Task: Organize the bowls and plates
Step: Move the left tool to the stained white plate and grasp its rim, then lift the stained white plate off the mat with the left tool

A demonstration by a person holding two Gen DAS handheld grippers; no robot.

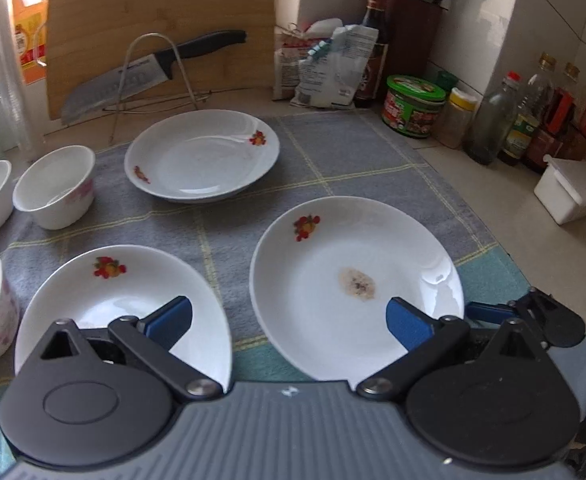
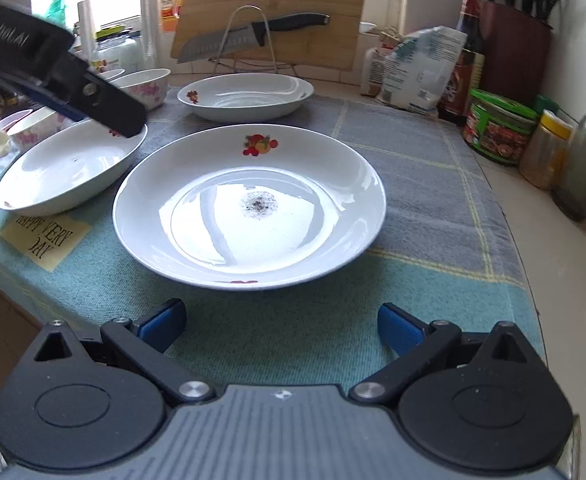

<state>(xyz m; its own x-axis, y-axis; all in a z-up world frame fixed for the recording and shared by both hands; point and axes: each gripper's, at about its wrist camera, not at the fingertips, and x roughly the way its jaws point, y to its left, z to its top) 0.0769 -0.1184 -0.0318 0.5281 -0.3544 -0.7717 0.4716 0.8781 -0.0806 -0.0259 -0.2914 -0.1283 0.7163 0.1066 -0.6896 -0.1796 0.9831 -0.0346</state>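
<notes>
Three white plates with fruit motifs are lying apart on a checked towel (image 2: 413, 168) covering the kitchen surface, with floral bowls (image 1: 55, 186) sitting at its left edge; nothing is stacked yet. The left claw (image 1: 289, 320) is hovering wide open, gripping nothing, over the gap between the near-left plate (image 1: 125, 300) and the stained plate (image 1: 357, 280). The right claw (image 2: 281, 326) is also gaping open and empty, facing the stained plate's near rim, probably lining up to lift it. The far plate (image 2: 245, 96) is sitting beyond. A yellow note (image 2: 45, 240) is reading "HAPPY VERY DAY".
</notes>
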